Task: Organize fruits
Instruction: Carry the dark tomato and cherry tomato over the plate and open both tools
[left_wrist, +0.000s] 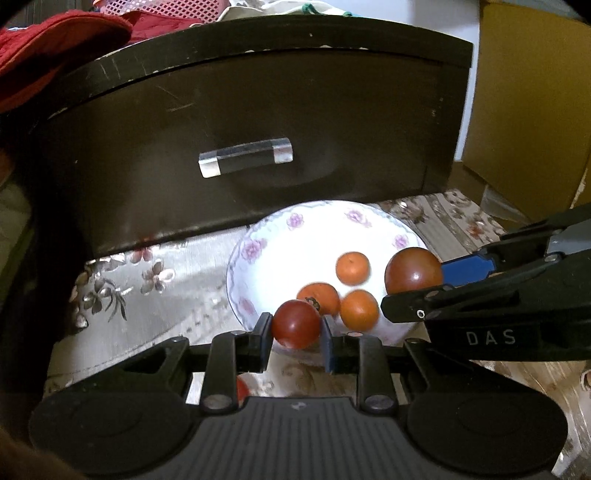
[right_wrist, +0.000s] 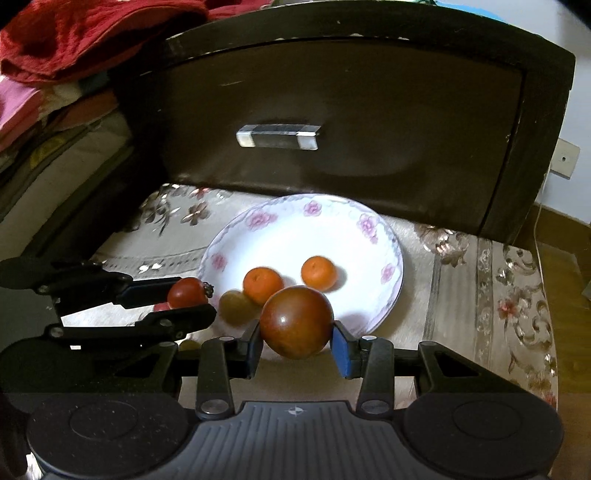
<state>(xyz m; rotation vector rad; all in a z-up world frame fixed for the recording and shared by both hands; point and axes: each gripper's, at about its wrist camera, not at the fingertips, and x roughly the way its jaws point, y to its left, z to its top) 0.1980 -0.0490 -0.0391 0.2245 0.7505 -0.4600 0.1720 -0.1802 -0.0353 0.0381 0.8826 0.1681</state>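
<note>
My left gripper holds a small, round, glossy red tomato squeezed between its two black-and-blue fingers, one pad pressed on each side of the fruit. The tomato sits right at the fingertips, above the near rim of a white round ceramic plate with pink flowers painted around its edge.

My right gripper holds a larger, round, dark reddish-brown tomato in the same way, with a blue-padded finger touching each flank. This fruit also sits at the fingertips, over the plate's near rim. In the left view the right gripper comes in from the right edge, its tomato raised beside the plate's right side.

In the plate lie three small orange mandarins: a far one, a near one, and one with a dark stem end, which sits just behind my left tomato. The near one and the stemmed one lie close together; the far one sits a little apart.

The plate rests on a beige cloth with a floral pattern. Just behind it stands a dark brown wooden drawer front with a silver-ended bar handle. Red folded fabric lies at the upper left, and a yellow-brown cardboard box stands at the right.
</note>
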